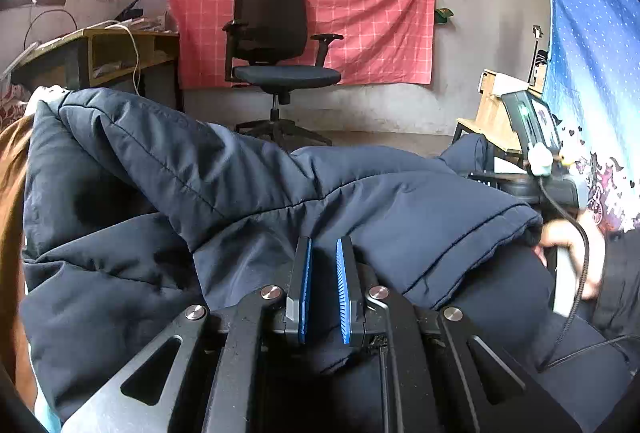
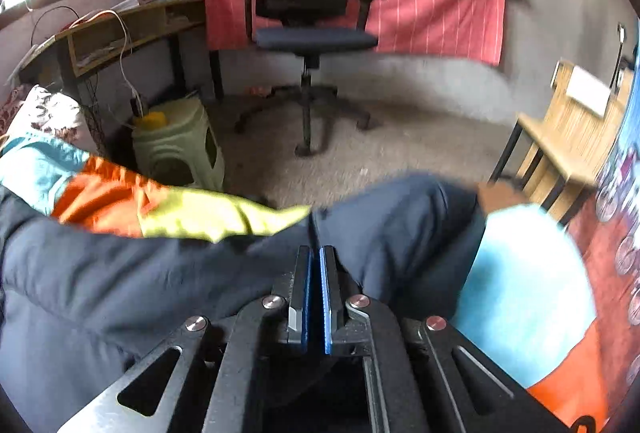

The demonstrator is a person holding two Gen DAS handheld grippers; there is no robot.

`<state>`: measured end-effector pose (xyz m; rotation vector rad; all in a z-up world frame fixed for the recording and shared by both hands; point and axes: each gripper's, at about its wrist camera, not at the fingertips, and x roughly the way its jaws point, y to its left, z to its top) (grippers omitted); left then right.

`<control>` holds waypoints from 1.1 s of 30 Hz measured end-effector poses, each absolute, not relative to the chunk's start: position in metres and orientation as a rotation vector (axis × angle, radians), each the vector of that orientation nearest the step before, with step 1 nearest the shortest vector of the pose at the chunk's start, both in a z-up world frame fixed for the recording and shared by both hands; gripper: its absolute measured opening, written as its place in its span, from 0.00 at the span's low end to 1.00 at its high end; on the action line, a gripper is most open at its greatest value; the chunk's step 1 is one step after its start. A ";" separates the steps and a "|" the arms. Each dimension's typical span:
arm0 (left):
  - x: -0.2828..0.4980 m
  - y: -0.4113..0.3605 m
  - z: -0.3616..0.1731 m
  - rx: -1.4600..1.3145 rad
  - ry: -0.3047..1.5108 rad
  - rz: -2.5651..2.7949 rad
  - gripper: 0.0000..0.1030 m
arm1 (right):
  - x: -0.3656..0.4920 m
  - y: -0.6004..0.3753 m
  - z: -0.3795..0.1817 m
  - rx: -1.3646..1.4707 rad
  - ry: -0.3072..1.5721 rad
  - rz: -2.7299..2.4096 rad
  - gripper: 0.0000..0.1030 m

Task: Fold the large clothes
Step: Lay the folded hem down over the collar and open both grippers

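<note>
Dark navy padded jacket (image 1: pixel 248 193) lay bunched over a multicoloured cover (image 2: pixel 528 293) of turquoise, orange and yellow panels; its far edges were cut off by the frame. Left gripper (image 1: pixel 323 287) was narrowed, navy fabric lying between its blue pads (image 1: pixel 305 285); a firm pinch could not be confirmed. Right gripper (image 2: pixel 315 297) was closed, its view motion-blurred. The wooden desk's (image 2: pixel 120 33) open shelf held indistinct papers.

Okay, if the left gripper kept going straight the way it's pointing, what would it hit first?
Most likely the dark navy padded jacket. The left gripper points slightly downward with the jacket's bulk right beyond its fingertips, though whether fabric is already between the pads can't be told.
</note>
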<state>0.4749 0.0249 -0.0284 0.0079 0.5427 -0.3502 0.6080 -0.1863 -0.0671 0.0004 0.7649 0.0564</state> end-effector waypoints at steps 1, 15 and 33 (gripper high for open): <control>0.474 0.024 -0.030 0.012 0.536 -0.353 0.10 | 0.602 -0.190 -0.075 0.030 0.747 0.061 0.02; 0.486 0.050 0.009 -0.102 0.488 -0.302 0.09 | 0.586 -0.198 -0.058 0.099 0.684 0.100 0.04; 0.560 0.099 -0.016 -0.323 0.697 -0.105 0.07 | 0.531 -0.145 -0.085 -0.098 0.641 0.232 0.04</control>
